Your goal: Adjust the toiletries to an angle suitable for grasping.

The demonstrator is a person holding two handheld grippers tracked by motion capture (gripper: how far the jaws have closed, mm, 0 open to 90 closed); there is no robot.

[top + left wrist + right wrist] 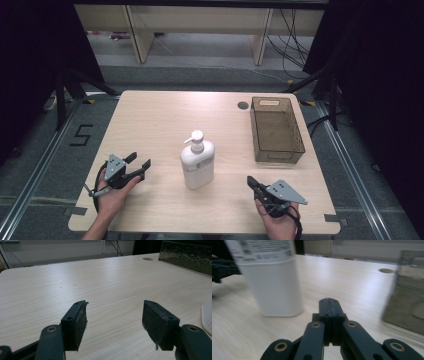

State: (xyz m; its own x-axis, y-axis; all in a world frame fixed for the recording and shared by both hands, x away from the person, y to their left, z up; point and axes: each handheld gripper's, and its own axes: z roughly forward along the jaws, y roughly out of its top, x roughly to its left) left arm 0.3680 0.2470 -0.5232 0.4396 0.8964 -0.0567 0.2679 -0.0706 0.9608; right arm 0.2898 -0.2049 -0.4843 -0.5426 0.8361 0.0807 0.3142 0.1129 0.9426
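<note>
Standing between both grippers, pump bottle [197, 164], clear of jaws

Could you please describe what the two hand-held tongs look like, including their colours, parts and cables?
Both are black, two-jaw tools. The left tongs and right tongs each carry a grey three-cornered plate with small holes on top, and a black cable trails from each. Close up, the jaws end in flat, rectangular black pads that look scuffed, mounted on dark link arms with brass-coloured pivot rings. No sleeves are visible on the forearms.
</note>
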